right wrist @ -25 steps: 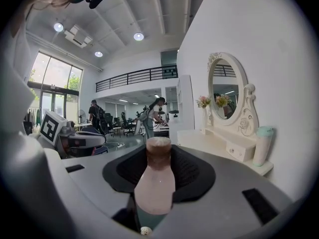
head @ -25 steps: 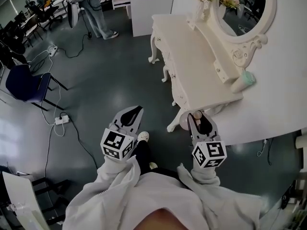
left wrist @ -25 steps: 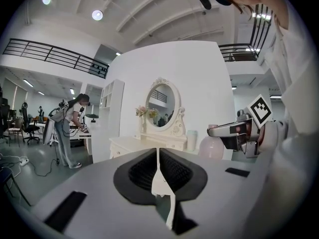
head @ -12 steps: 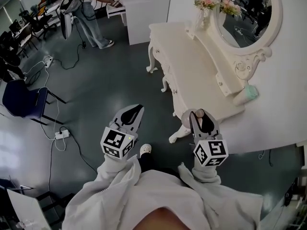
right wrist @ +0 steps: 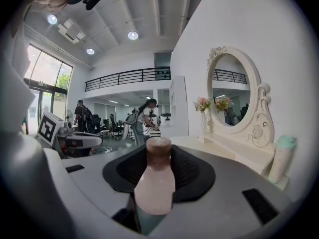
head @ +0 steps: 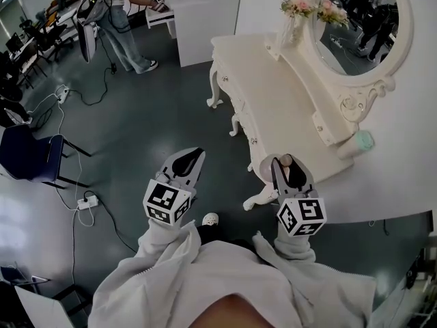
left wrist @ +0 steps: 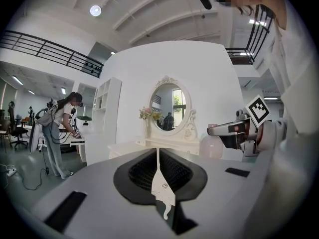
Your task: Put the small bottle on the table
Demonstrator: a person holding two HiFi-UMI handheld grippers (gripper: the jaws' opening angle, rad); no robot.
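Right gripper (head: 285, 164) grips the small bottle (right wrist: 154, 183) by its body — looks light, stiff, smooth, perhaps slippery, so that low hold suits; left gripper (left wrist: 158, 156) closed, empty.

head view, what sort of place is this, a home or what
Likely a lab or studio hall with a staged bedroom corner: a white dressing table and oval mirror, yet also a blue chair, a floor power strip and a mezzanine railing.
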